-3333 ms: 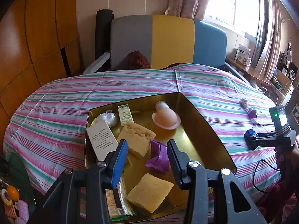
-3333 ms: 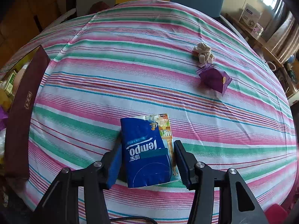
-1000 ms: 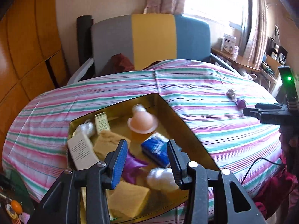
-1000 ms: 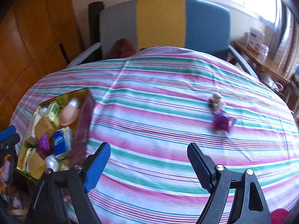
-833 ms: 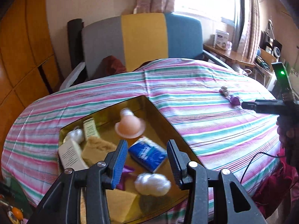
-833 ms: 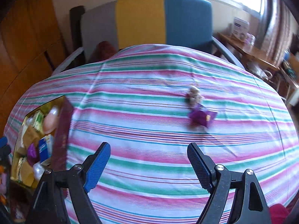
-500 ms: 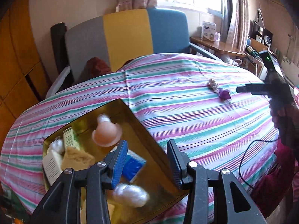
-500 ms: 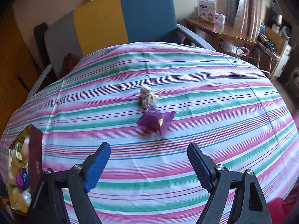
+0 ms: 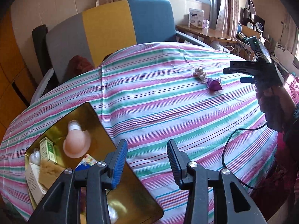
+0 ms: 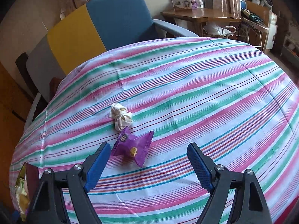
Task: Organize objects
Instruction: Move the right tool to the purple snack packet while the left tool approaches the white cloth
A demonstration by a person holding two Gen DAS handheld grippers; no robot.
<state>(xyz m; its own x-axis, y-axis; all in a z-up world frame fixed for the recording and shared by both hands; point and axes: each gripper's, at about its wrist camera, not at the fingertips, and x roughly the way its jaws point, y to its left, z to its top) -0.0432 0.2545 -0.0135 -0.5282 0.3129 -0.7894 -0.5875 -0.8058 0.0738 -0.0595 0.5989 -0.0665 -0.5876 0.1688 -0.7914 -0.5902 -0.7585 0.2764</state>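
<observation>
A purple snack packet (image 10: 133,147) lies on the striped cloth, and a knotted white cord bundle (image 10: 121,118) touches its far end. My right gripper (image 10: 147,153) hovers open just in front of the packet, with nothing between its fingers. From the left wrist view the packet (image 9: 214,84) and the cord (image 9: 200,74) sit far right, beside the right gripper (image 9: 234,74) in a person's hand. My left gripper (image 9: 147,151) is open and empty over the right rim of the gold tray (image 9: 129,196), which holds several items.
In the tray lie a peach silicone cup (image 9: 76,144), a small green box (image 9: 47,150), sponges and a blue tissue pack (image 9: 84,164). A grey, yellow and blue chair (image 9: 112,28) stands behind the round table. A cable (image 9: 229,149) trails at the right.
Both grippers swung right across the table. The right one closed in on the purple packet and cord. The tray slid to the left of the left wrist view. The blue tissue pack had gone into the tray earlier.
</observation>
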